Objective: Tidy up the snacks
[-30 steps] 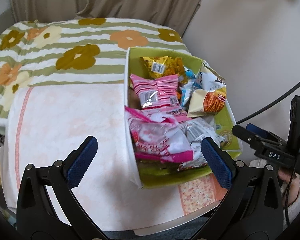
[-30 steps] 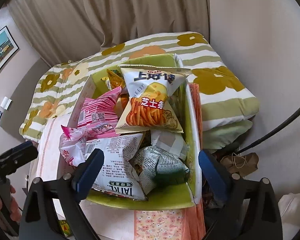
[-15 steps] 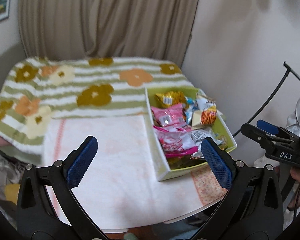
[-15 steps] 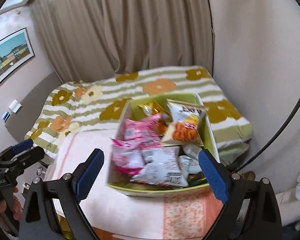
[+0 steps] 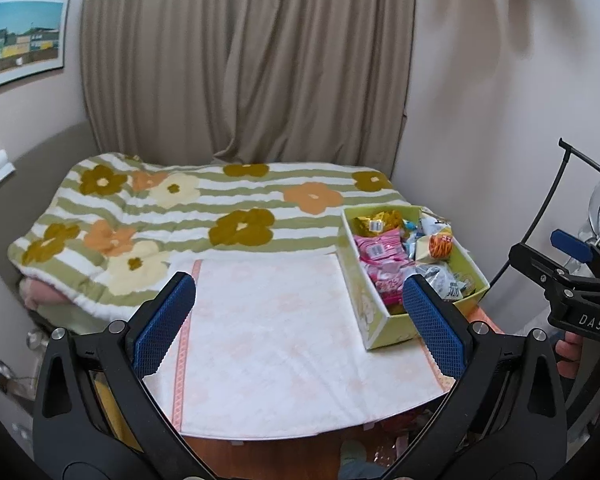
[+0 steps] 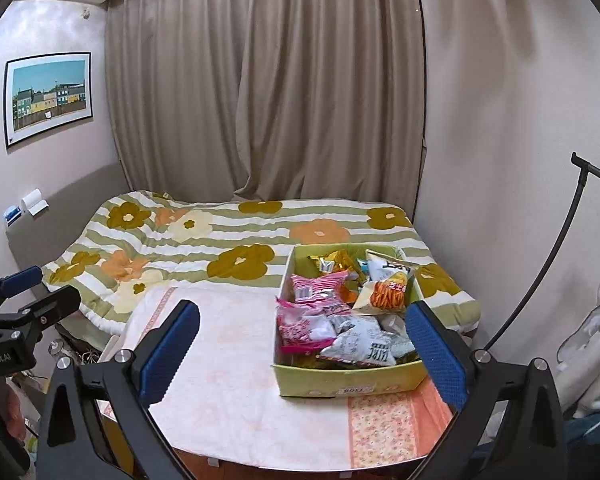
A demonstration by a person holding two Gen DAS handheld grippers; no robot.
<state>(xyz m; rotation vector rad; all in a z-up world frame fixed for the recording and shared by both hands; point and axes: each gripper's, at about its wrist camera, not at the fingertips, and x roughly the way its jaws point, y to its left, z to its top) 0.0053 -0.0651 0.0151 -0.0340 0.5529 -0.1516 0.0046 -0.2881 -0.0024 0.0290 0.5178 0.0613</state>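
Sitting at the right end of the cloth-covered table, yellow-green cardboard box heaped with pink, silver, gold and orange snack packets; left gripper and right gripper both gaping wide, just widened on the right, empty

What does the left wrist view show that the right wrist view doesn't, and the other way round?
Only the left wrist view shows the right gripper from the side, at the right edge, jaws open on nothing. Only the right wrist view shows the box's near wall with its small label and the floral orange cloth in front of it. Both show the green snack box full of packets on the white towel, the flowered blanket, the curtain and the framed picture. Both grippers stand open and empty.
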